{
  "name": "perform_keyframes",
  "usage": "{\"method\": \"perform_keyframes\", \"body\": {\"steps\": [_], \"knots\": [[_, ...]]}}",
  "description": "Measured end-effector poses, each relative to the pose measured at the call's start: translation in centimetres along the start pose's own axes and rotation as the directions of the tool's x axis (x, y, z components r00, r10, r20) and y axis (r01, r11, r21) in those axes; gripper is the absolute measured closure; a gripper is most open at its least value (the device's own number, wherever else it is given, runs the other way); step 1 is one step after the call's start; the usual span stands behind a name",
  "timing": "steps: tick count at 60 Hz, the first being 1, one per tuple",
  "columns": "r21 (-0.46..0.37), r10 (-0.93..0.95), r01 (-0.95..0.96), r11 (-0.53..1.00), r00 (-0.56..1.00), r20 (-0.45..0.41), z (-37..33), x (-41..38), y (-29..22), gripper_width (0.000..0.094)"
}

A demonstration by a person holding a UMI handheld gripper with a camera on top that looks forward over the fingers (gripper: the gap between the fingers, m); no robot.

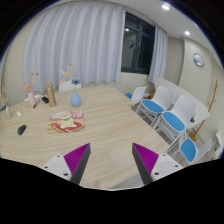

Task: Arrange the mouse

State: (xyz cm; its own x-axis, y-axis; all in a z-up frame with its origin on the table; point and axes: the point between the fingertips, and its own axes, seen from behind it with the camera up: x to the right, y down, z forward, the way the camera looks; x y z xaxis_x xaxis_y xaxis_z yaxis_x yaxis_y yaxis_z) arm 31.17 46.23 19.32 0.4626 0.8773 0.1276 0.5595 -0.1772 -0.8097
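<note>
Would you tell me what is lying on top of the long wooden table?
On the light wooden table sit a blue vase, a pink patterned tray and a small dark object, perhaps the mouse. The hand-held gripper hangs open above it.

Gripper (110, 160) level and facing forward, fingers spread wide apart, purple pads (77, 158) on inner faces, nothing held between them.
</note>
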Motion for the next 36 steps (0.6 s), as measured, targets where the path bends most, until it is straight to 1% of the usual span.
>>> {"method": "perform_keyframes", "body": {"steps": [14, 36], "knots": [[-0.007, -0.035, 0.036, 0.999, 0.998, 0.058, -0.5, -2.1, 0.6, 0.0079], [-0.013, -0.144, 0.152, 0.988, 0.959, 0.245, -3.3, -14.8, 2.4, 0.0076]]}}
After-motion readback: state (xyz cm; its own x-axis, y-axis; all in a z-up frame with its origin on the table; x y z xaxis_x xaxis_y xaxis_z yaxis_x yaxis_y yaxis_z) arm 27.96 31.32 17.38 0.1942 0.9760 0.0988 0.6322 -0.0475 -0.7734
